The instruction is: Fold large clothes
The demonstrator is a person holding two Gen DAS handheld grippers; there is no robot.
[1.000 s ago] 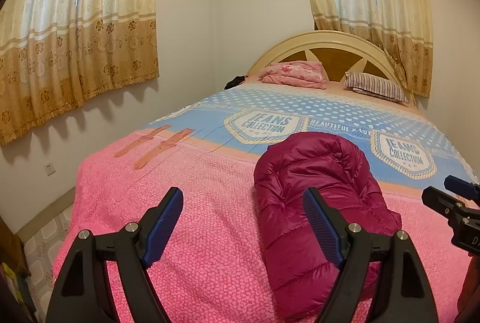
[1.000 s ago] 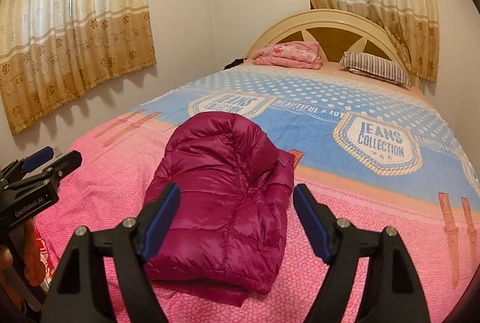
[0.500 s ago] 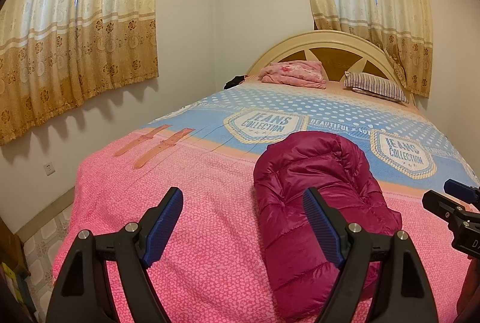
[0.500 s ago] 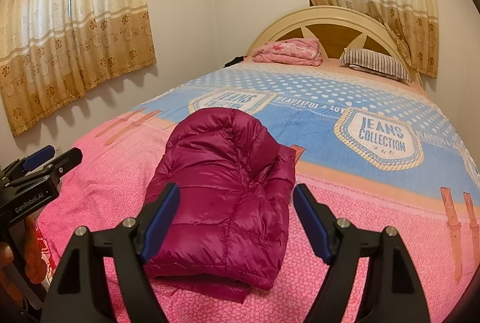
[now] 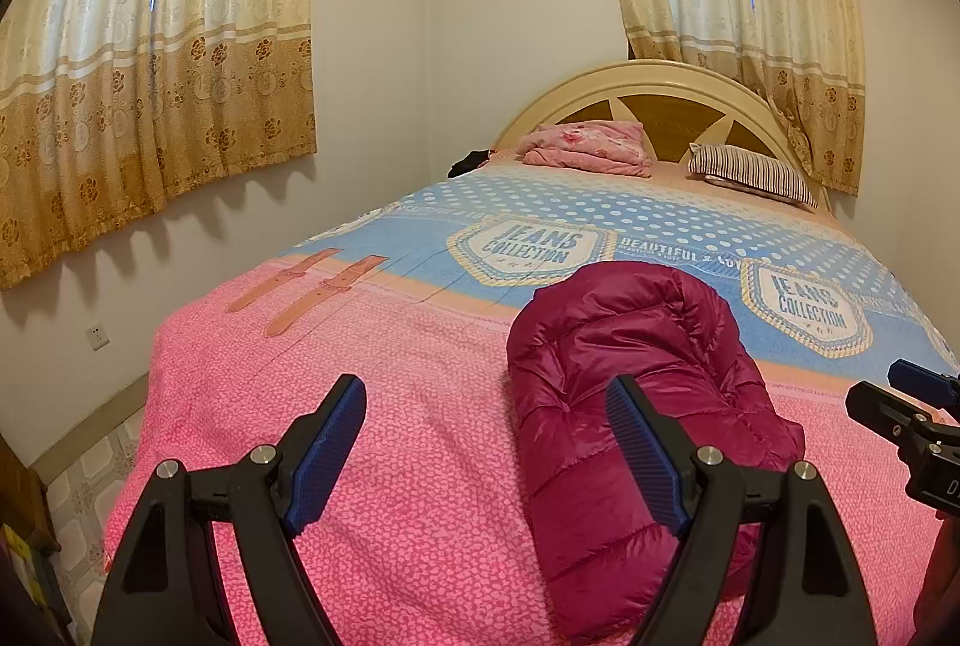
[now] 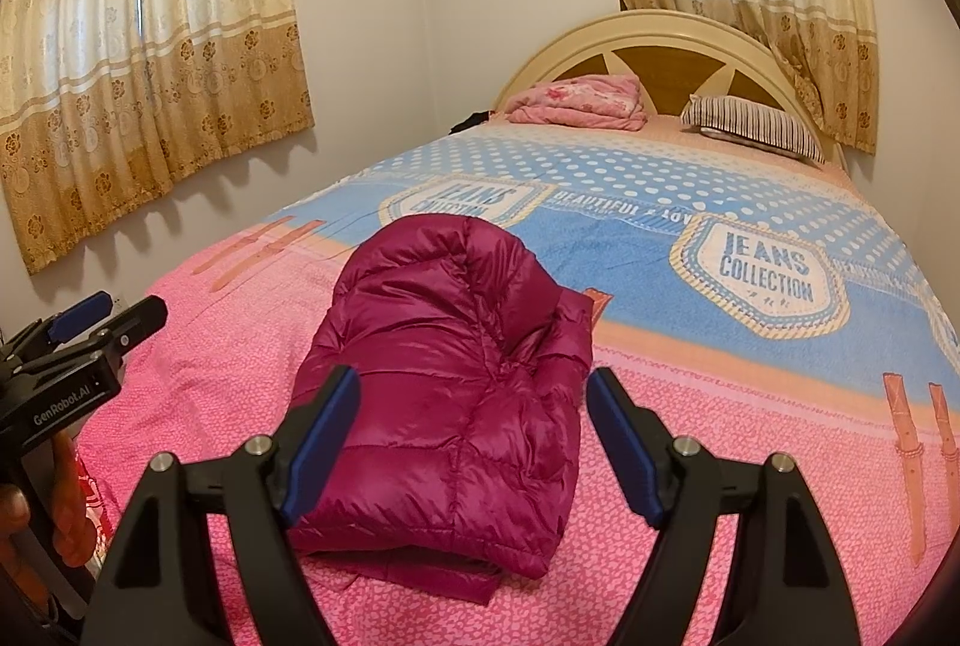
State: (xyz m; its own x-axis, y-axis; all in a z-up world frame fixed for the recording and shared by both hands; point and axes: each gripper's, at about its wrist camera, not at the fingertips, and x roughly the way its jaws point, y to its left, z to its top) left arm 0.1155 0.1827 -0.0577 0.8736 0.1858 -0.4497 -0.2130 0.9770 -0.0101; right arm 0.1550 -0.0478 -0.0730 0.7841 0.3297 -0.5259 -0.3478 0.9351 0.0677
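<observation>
- A magenta puffer jacket [image 6: 456, 376] lies folded into a compact bundle on the pink part of the bedspread [image 6: 690, 466], near the foot of the bed.
- The left hand-held gripper [image 5: 486, 460] hangs over the bedspread just left of the jacket, jaws apart, nothing between them.
- The right hand-held gripper [image 6: 474, 442] hangs above the jacket's near end, jaws apart, not touching it.
- A striped pillow [image 6: 756, 126] and a pink blanket [image 6: 576, 102] lie by the headboard [image 6: 660, 30].

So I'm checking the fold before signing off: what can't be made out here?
- Jacket sleeves and zip: tucked inside the fold, both views.
- Jacket's near end: behind the left gripper, left view.
- Dark item by the headboard: too small.
- Floor beside the bed: cut off.
</observation>
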